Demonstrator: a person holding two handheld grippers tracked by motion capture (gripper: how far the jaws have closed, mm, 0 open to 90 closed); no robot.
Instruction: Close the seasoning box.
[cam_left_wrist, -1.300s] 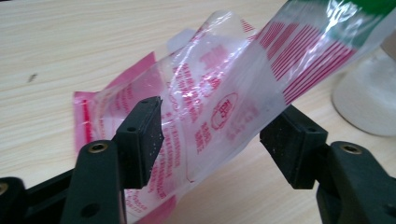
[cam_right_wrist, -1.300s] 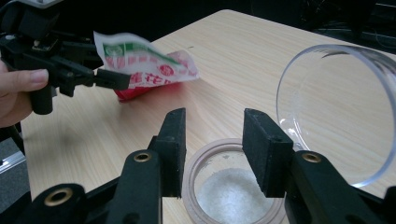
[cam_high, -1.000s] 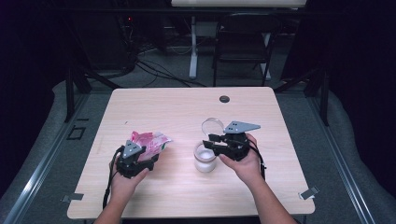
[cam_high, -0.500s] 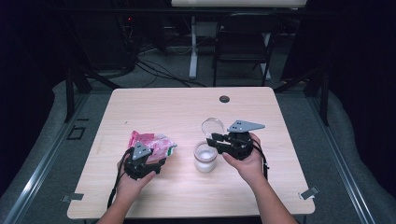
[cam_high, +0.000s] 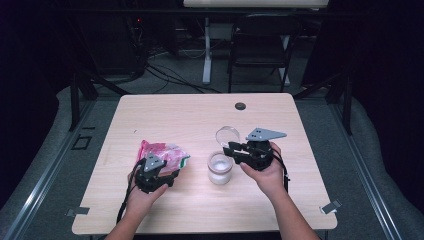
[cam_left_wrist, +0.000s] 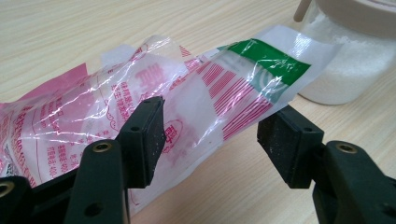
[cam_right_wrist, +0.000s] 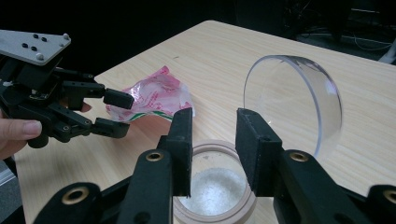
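The left gripper is sitting at the near left of the table, its jaws standing wide apart with the green-edged end of a crinkled pink and clear plastic bag lying between them. In the left gripper view the left pad looks to be resting against the film while the right pad is standing clear of it, so the bag is not being clamped. The bag is lying flat on the table, stretching away to the far left of that gripper.

The right gripper is hovering just right of centre, its jaws partly open with nothing between them, directly above the rim of an open jar that is holding white grains. The jar is standing upright between the two grippers. Its clear round lid is hanging tilted on edge at the jar's far side, just beyond the right gripper's tips.
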